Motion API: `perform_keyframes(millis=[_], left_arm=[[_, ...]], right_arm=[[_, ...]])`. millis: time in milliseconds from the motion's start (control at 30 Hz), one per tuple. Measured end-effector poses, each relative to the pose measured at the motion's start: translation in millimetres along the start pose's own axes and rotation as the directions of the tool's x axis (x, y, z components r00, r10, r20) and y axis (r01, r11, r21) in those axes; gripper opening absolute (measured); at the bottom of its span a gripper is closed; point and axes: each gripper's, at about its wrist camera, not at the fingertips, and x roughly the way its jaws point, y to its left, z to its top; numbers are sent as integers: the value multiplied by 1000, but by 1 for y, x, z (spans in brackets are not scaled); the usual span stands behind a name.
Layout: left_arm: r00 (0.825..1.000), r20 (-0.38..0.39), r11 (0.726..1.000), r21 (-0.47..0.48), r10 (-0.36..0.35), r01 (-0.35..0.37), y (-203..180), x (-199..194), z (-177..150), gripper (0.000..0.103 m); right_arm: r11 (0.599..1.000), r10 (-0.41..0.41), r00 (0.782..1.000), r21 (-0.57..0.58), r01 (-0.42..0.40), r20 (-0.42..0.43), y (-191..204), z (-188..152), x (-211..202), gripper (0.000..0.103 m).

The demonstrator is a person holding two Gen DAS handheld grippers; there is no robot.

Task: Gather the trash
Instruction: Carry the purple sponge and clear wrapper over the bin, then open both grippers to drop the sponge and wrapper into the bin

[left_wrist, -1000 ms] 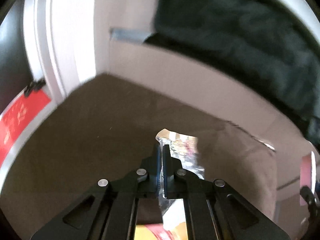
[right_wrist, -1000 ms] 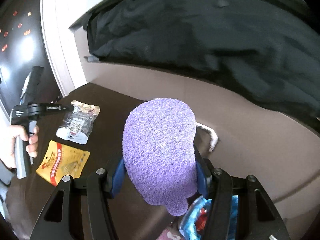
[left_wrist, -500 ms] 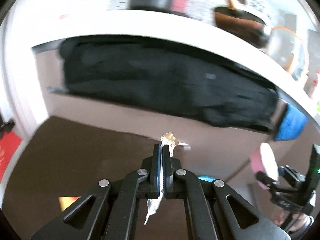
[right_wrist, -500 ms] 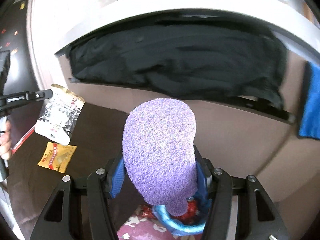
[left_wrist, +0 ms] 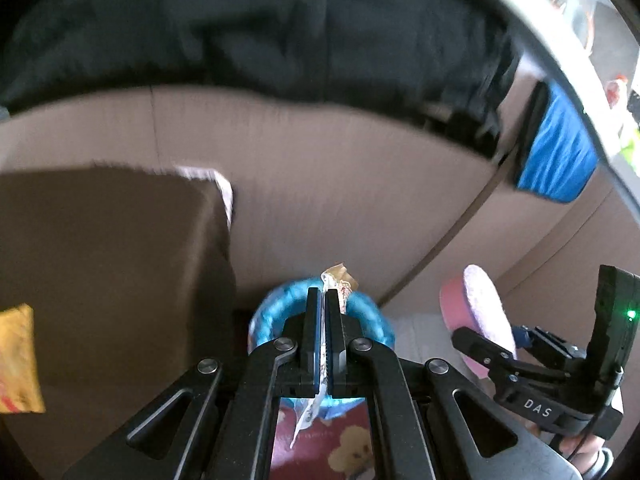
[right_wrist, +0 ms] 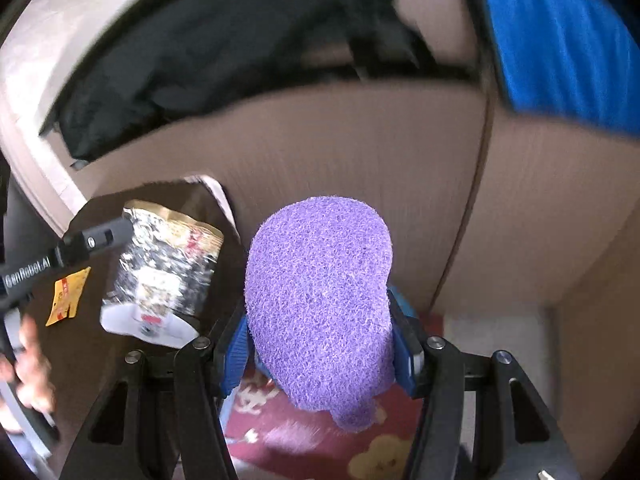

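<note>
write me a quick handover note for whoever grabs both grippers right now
Left gripper: shut on the silver snack wrapper, held in the air over the blue-rimmed trash bin on the floor beside the brown table.
Right gripper: shut on the purple sponge, hanging off the table's edge.
Done: wrapper lifted off the table and carried to the bin.
Left: release the wrapper into the bin, then probably fetch the yellow packet lying on the table.

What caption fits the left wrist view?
Left gripper pinching a snack wrapper above the blue-lined bin.
</note>
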Motion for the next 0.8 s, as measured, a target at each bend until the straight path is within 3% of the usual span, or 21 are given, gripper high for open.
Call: perform_keyframes(millis=[200, 467, 567, 600, 633, 700, 800], left_arm=[[993, -119, 1000, -14, -8, 6, 0, 67, -13, 1], [974, -214, 995, -80, -70, 54, 16, 124, -14, 1], [963, -258, 995, -89, -72, 50, 19, 140, -13, 6], [964, -261, 996, -85, -59, 38, 19, 141, -14, 17], [966, -254, 996, -82, -54, 34, 20, 142, -13, 35], [969, -241, 996, -77, -51, 33, 21, 139, -12, 50], [971, -234, 997, -73, -41, 24, 22, 137, -9, 50]], right_arm=[[998, -14, 992, 51, 20, -125, -23, -22, 65, 55], [994, 40, 965, 104, -13, -260, -35, -34, 146, 55], [988, 87, 959, 145, -49, -271, -40, -36, 168, 56], [987, 93, 960, 150, -54, -265, -42, -38, 171, 56], [989, 77, 958, 142, -38, -275, -43, -39, 176, 57], [990, 64, 955, 135, -25, -291, -45, -42, 182, 57], [986, 89, 951, 159, -42, -297, -43, -44, 184, 58]])
